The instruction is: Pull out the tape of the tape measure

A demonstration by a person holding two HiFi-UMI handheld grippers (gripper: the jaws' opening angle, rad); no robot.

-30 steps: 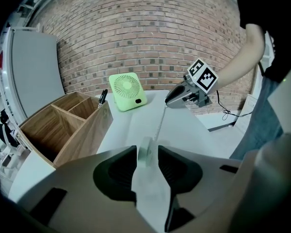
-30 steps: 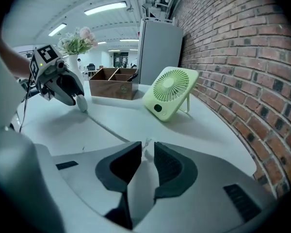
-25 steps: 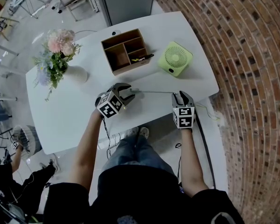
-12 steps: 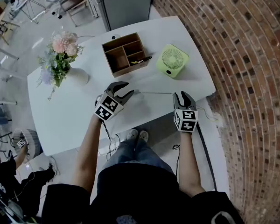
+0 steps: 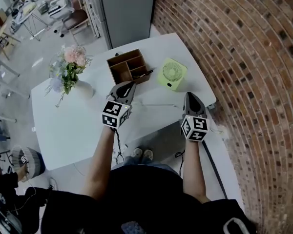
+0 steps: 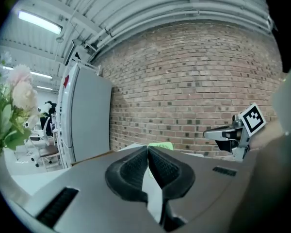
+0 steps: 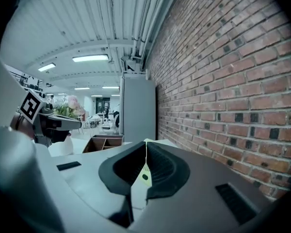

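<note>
Tape point(image 5: 158, 105) lies drawn out on the white table point(image 5: 78, 126), so the pull looks finished; left gripper point(image 5: 129, 86) and right gripper point(image 5: 192, 96) have just closed, both empty, above it

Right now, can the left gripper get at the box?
Probably yes: the box lies just ahead of the left gripper, nothing between them, though its jaws have just closed empty and must reopen.

One table point(image 5: 63, 126), one fan point(image 5: 171, 74), one wooden box point(image 5: 129, 65), one vase point(image 5: 83, 89), two grippers point(image 5: 130, 85) point(image 5: 191, 96)
</note>
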